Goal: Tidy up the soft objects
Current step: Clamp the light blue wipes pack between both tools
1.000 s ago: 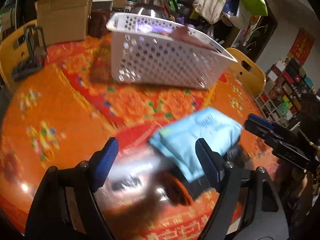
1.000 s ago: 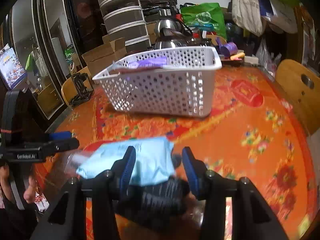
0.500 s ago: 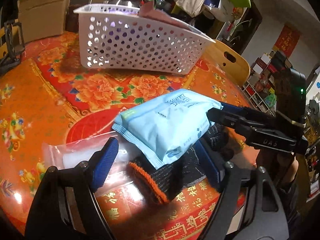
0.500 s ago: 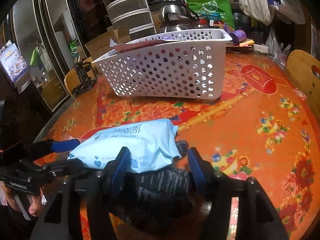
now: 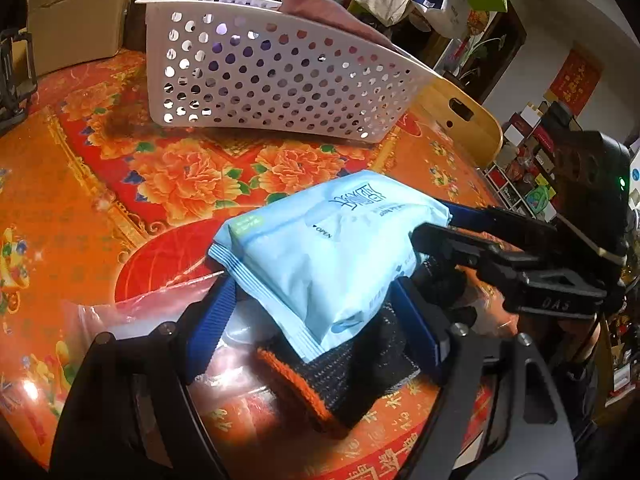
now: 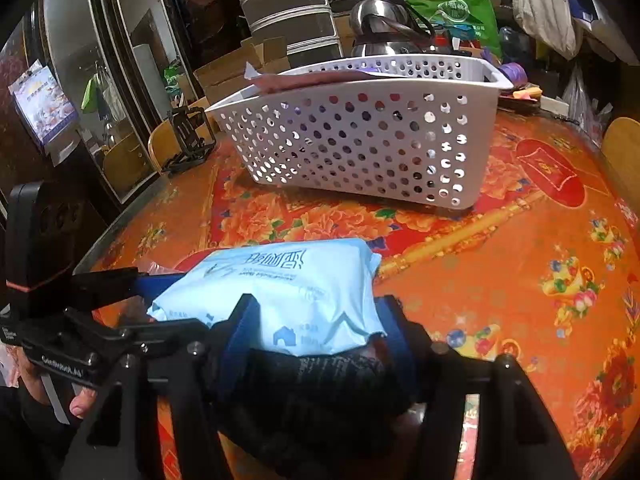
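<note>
**Desk:** Where was the stack, and what did each gripper have?

**Me:** On my left wrist feed, the pale blue wipes pack (image 5: 332, 252) lay on top of a dark knit glove with an orange cuff (image 5: 332, 384), and a clear plastic bag (image 5: 120, 320) was partly under them, all on the bench (image 5: 60, 208). My left gripper (image 5: 316, 320) was spread wide, its blue pads either side of the pack's near end; I could not tell whether they touched it. My right gripper (image 6: 316, 332) was at a middling width around the pack's other end and the glove; I couldn't tell whether its pads were pressing on them.

**Desk:** Edges?

**Me:** The pack's crimped seam overhung the glove toward the left gripper. On the right wrist feed, the pack's far edge pointed at the white perforated basket (image 6: 360, 136), which stood well apart from it across open floral cloth. A reddish cloth (image 5: 320, 12) draped over the basket's rim.

**Desk:** Room to move?

**Me:** Bare bench lay between the pack and the basket, and more to the right of the pack. A wooden chair back (image 5: 460, 120) stood at the bench's far edge beside the basket's corner. The two grippers came in from opposite ends of the pack, close together.
</note>
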Motion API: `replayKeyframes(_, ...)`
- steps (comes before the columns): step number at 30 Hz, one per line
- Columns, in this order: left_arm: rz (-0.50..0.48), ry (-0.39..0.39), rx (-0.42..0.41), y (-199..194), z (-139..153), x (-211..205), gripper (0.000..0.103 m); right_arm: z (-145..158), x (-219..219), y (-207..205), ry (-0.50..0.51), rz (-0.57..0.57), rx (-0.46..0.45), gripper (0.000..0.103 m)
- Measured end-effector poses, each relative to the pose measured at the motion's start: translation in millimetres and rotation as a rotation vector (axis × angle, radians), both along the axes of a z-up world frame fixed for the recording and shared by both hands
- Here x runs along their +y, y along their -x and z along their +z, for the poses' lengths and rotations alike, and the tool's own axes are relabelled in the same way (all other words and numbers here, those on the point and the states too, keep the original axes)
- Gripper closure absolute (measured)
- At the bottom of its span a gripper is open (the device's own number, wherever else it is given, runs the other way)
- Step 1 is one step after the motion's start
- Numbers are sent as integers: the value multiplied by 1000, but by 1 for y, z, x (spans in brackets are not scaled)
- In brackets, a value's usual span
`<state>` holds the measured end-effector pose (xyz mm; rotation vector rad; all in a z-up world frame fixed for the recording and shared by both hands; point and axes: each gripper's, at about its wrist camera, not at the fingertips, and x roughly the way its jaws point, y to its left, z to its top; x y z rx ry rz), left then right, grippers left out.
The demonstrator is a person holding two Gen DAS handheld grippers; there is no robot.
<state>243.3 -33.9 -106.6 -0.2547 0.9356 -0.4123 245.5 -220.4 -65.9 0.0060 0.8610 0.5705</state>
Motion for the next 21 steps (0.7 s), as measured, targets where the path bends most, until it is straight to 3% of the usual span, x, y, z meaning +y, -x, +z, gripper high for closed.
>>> replayKeyframes(5, 5, -7, -13, -1, -3, 0, 33, 0, 9, 9, 34, 21, -7, 57)
replayKeyframes(6, 1, -4, -12, -1, -4, -1, 37, 0, 11, 11, 43, 20, -12, 58)
replayKeyframes(7, -12, 7, -11, -1, -4, -1, 47, -1, 14, 14, 62, 14, -23, 60)
replayKeyframes(10, -33, -8, -10, -2, -3, -7, 61, -1, 19, 19, 90, 5, -41, 70)
replayKeyframes(14, -30, -48, -26, 1, -4, -13, 62, -1, 27, 26, 136, -20, -74, 73)
replayKeyframes(21, -39, -35, -29, 0, -4, -9, 67, -1, 26, 28, 156, -31, -86, 81)
